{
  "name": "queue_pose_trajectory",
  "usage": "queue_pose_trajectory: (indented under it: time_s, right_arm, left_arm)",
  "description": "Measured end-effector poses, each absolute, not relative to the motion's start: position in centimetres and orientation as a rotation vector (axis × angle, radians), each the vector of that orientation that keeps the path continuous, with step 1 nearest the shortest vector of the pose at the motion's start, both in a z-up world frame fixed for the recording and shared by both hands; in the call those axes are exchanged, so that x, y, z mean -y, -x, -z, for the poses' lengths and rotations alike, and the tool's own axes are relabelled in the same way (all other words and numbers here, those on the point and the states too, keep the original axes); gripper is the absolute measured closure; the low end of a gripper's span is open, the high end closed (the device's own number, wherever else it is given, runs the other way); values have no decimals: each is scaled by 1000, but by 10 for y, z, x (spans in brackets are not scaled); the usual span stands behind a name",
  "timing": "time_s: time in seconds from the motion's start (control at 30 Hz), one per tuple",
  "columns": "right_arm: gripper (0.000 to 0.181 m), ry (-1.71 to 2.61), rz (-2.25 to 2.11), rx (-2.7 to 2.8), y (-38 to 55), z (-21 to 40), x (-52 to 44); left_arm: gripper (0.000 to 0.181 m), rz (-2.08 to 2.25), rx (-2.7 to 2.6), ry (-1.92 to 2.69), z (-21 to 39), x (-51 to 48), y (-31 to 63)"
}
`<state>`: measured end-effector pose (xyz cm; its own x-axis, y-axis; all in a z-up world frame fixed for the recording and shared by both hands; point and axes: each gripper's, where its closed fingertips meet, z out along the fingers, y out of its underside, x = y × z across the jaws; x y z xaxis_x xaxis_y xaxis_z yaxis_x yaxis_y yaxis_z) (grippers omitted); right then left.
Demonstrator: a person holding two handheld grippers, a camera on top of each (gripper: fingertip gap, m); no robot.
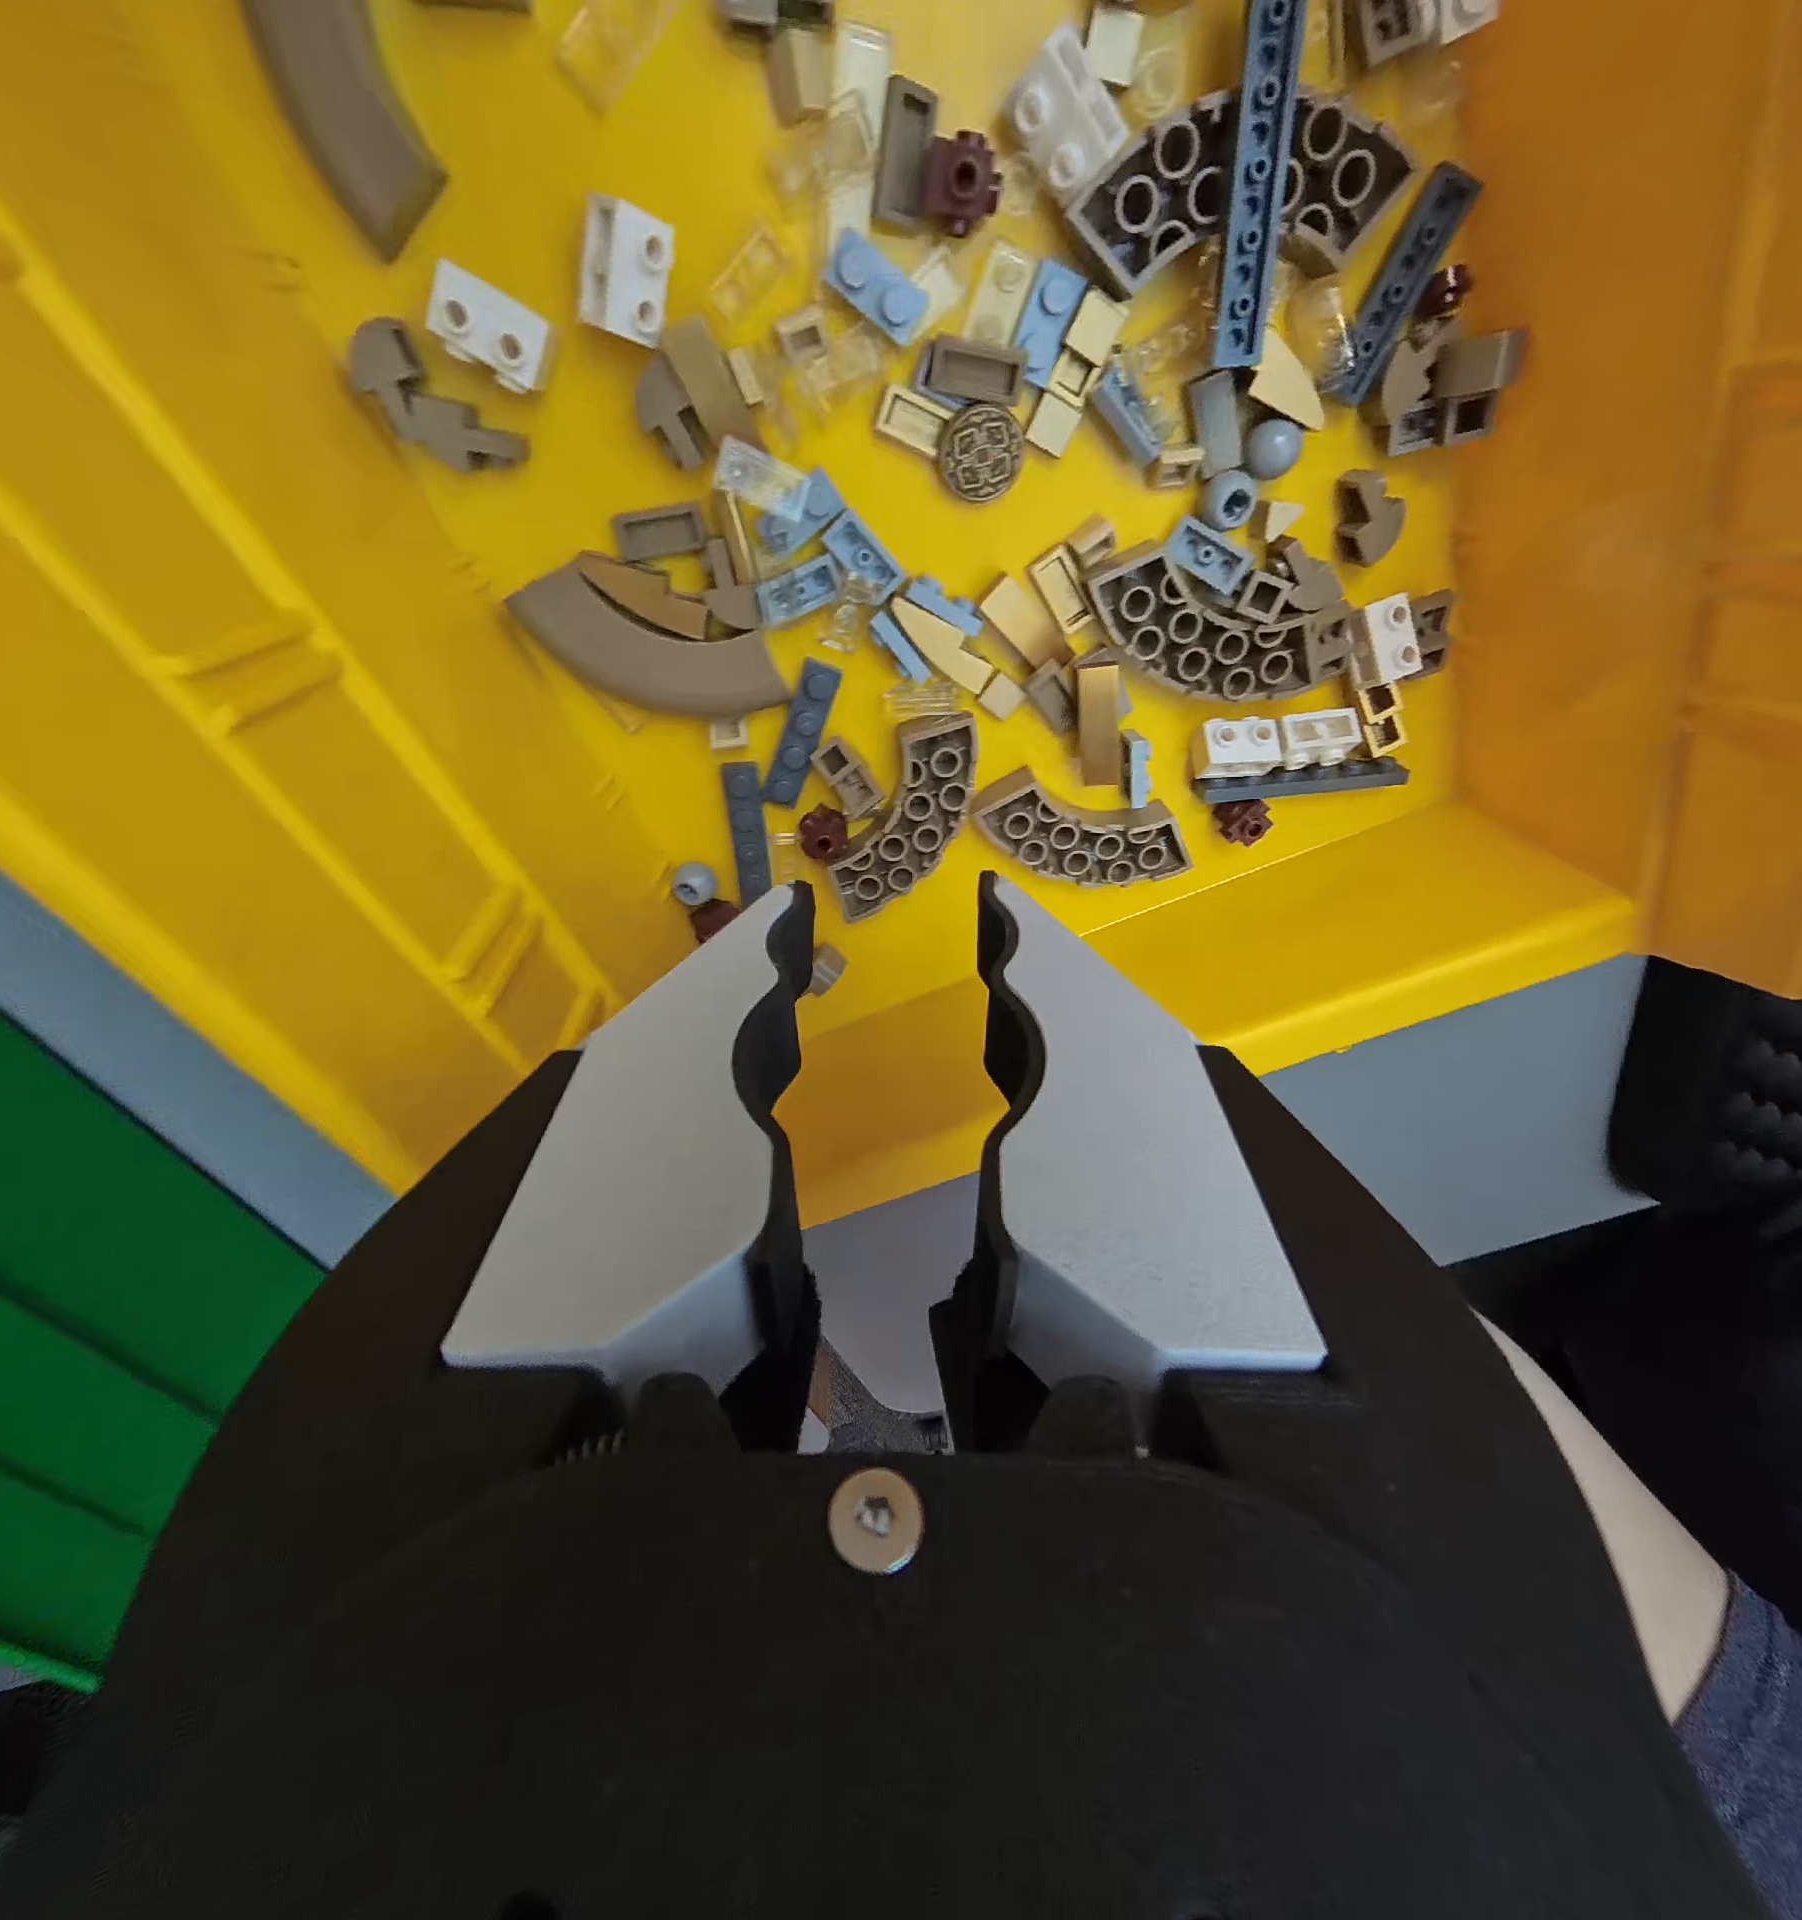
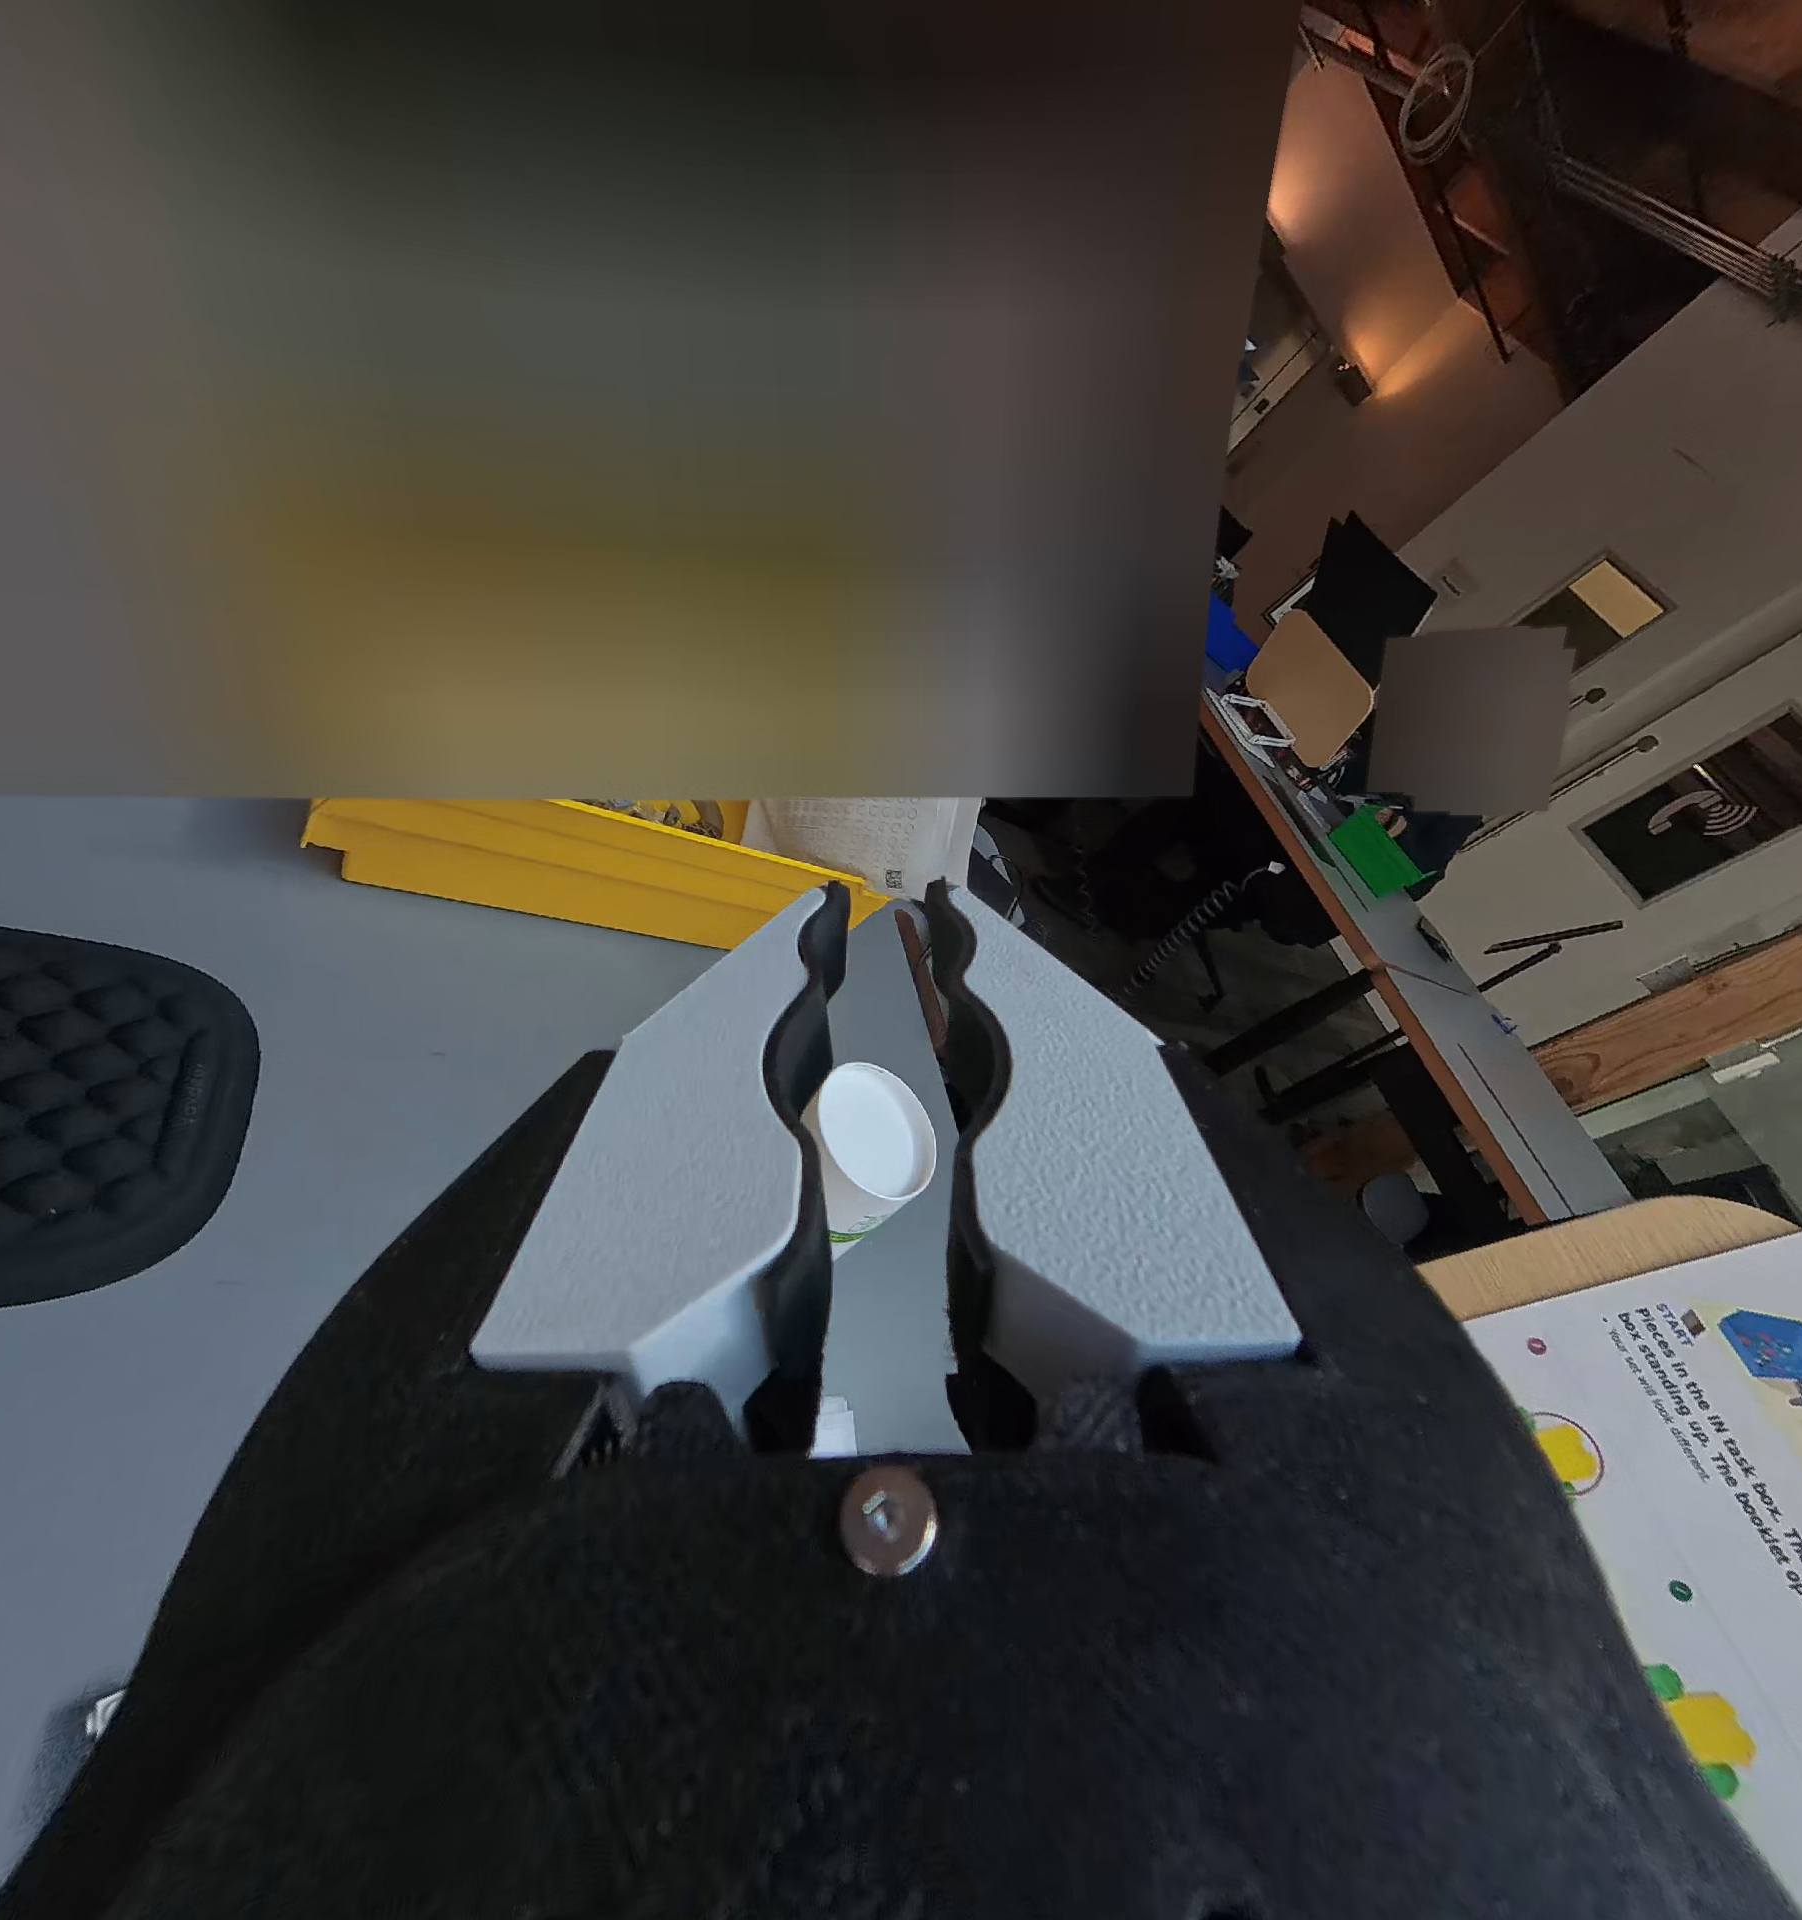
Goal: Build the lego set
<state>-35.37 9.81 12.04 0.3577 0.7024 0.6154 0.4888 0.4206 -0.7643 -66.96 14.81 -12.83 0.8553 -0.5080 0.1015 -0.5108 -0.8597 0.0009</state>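
Observation:
A yellow bin (image 1: 1344, 914) holds several loose Lego pieces: tan curved bricks (image 1: 1079, 831) with their undersides up, light blue plates (image 1: 876, 286), white bricks (image 1: 486, 322), a long blue-grey plate (image 1: 1261, 177), a round patterned tile (image 1: 980, 468) and small dark red pieces (image 1: 822, 831). My left gripper (image 1: 892, 899) is open and empty, its tips just above the bin's near edge, close to a curved brick (image 1: 912, 821). My right gripper (image 2: 884, 899) hangs over the grey table (image 2: 409, 1039) with a narrow gap between its jaws and nothing held. The bin (image 2: 564, 862) lies beyond it.
A white lidded paper cup (image 2: 876, 1132) shows on the table through the right gripper's gap. A black textured mat (image 2: 76, 1101) lies left of it and also shows in the left wrist view (image 1: 1749, 1091). A green bin (image 1: 66, 1299) is at left. A printed instruction sheet (image 2: 1707, 1507) lies at right. There is about 40 cm between the tips of the two grippers.

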Motion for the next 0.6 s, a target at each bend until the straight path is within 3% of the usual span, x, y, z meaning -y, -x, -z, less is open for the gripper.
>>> queue_pose_trajectory:
  time_s: [0.6]
  right_arm:
    - [167,1166,-125,1122,304,-157,-98]
  left_arm:
    - [153,-27,1013,-2836,147,-139,666]
